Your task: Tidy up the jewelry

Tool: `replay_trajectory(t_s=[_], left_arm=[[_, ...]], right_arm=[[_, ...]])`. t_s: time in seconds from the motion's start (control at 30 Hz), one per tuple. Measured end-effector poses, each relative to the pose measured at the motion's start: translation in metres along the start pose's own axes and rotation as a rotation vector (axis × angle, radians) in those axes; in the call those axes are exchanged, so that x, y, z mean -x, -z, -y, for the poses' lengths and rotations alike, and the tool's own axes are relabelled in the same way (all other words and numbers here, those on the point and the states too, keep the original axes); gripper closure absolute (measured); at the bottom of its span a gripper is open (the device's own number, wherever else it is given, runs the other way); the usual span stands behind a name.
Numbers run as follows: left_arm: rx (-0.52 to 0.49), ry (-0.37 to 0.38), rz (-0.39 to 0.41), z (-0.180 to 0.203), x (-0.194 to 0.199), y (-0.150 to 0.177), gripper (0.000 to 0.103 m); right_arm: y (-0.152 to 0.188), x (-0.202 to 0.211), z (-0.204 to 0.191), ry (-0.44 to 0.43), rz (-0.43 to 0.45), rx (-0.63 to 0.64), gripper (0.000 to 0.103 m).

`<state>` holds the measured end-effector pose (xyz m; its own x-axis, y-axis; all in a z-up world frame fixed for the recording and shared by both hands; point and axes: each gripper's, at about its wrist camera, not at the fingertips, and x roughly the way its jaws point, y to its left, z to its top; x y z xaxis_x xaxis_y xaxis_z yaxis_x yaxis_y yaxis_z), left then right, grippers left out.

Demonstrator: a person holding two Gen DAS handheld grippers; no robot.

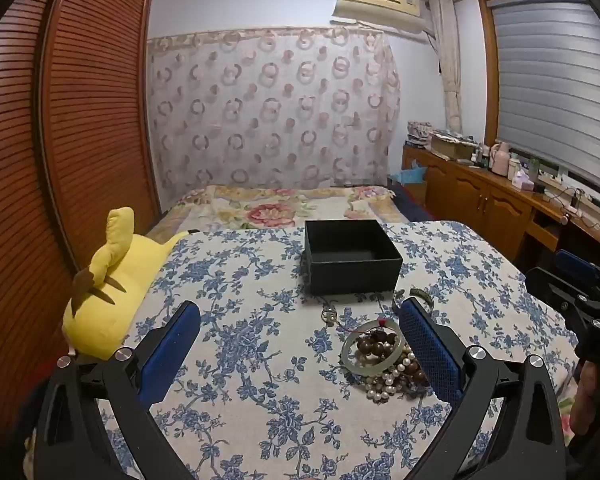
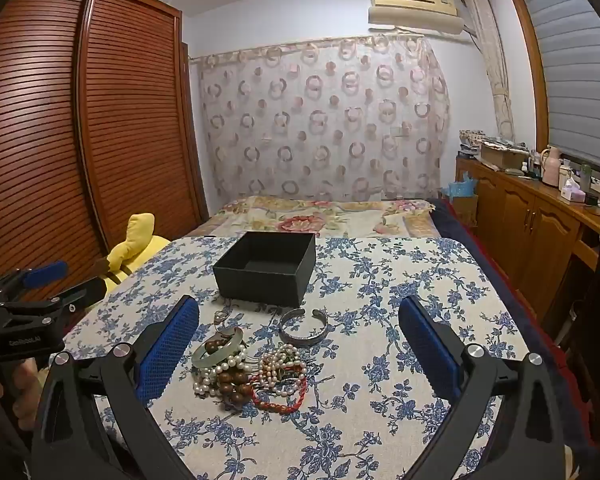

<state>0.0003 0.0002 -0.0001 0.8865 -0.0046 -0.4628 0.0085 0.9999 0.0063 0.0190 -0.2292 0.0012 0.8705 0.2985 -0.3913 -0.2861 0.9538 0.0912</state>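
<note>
your left gripper (image 1: 300, 344) hangs above the blue-flowered tablecloth (image 1: 260, 420) with its jaws spread wide and nothing between them; your right gripper (image 2: 300, 344) is the same, jaws wide apart and empty.

the jewelry sits in a tangled pile (image 2: 252, 372) on the cloth in front of you, nearer than the open black box (image 2: 266, 268), which looks empty from here. in the left view the pile lies just beside your right-hand finger pad (image 1: 430, 348); in the right view it sits toward the left pad (image 2: 168, 348).

judge each piece by its build. the pale green bangle (image 2: 216, 352) is a stiff ring, probably smooth and slippery, and likely to crack if dropped, so pinch across its band where it lifts clear of the beads. the silver cuff (image 2: 303, 328) lies apart from the heap, just short of the box; it is rigid and open-ended, so it looks the easiest first pick, taken across its curved wall. the pearl strands (image 2: 228, 364), the brown wooden beads (image 2: 234, 382) and the red cord (image 2: 280, 404) are limp and light; expect them to drape, slide and drag neighbours along. grip a bunch of beads rather than a single thread, and lift slowly so tangles show before they pull.
</note>
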Motion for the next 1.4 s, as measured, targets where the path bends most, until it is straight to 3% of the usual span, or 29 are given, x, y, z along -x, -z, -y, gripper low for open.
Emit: replay_trajectory(t_s=[1.4], left_arm=[[0.002, 0.006, 0.025, 0.0, 0.013, -0.006, 0.006]], right_arm=[[0.0, 0.002, -0.003, 0.002, -0.002, 0.009, 0.002]])
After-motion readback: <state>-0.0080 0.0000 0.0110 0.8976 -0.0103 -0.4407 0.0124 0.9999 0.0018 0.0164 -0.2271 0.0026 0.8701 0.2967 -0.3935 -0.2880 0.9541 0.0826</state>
